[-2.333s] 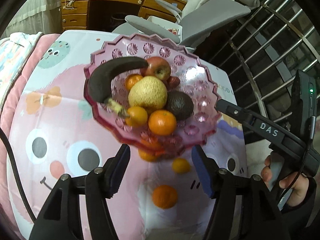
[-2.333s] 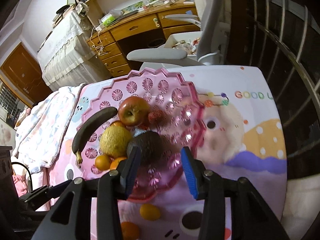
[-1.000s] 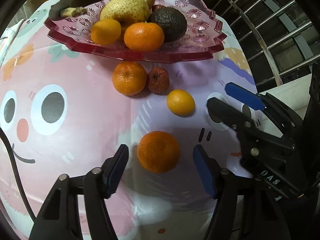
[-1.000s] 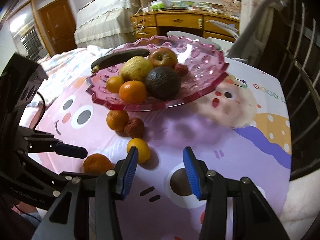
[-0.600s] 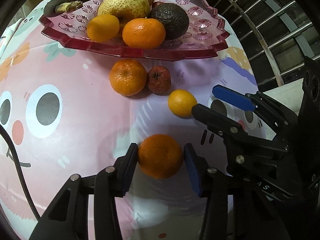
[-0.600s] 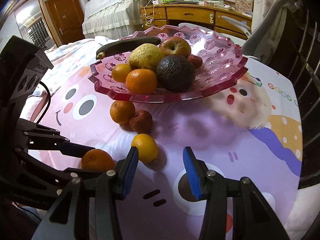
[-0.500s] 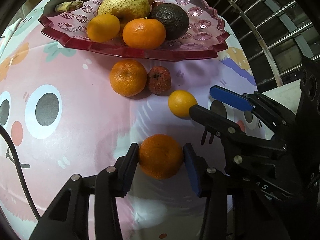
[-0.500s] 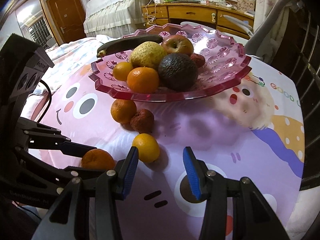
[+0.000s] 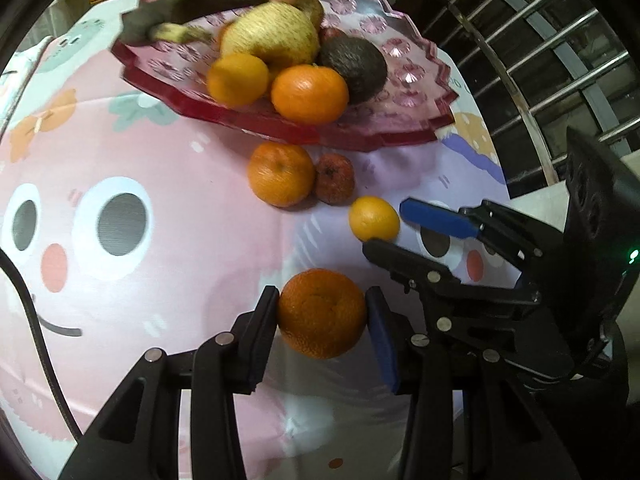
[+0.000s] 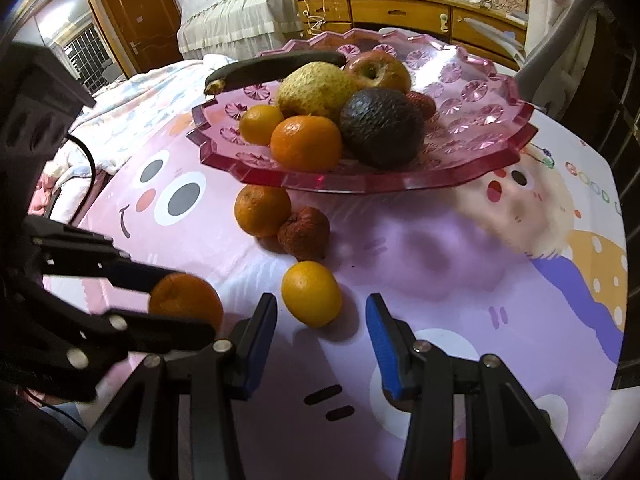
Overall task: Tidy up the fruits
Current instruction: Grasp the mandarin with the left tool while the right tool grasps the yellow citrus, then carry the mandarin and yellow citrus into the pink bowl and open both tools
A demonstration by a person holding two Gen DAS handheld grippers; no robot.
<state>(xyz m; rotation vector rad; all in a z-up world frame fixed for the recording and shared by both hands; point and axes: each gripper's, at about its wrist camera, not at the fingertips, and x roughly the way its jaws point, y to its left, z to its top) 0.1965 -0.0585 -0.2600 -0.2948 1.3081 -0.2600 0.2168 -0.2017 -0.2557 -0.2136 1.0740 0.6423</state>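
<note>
Between left gripper [image 9: 322, 312] pads, round mandarin [image 9: 322, 313], puckered end apparently camera-facing

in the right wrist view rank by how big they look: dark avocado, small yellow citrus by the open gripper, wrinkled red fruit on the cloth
1. Dark avocado in the pink dish, largest.
2. Small yellow citrus and wrinkled red fruit: near alike; the citrus sits closer to the camera, so unranked.

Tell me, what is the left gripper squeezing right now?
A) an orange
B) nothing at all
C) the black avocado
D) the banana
A: in the left wrist view the left gripper has its jaws pressed on both sides of an orange, while the avocado and banana lie on the pink plate.
</note>
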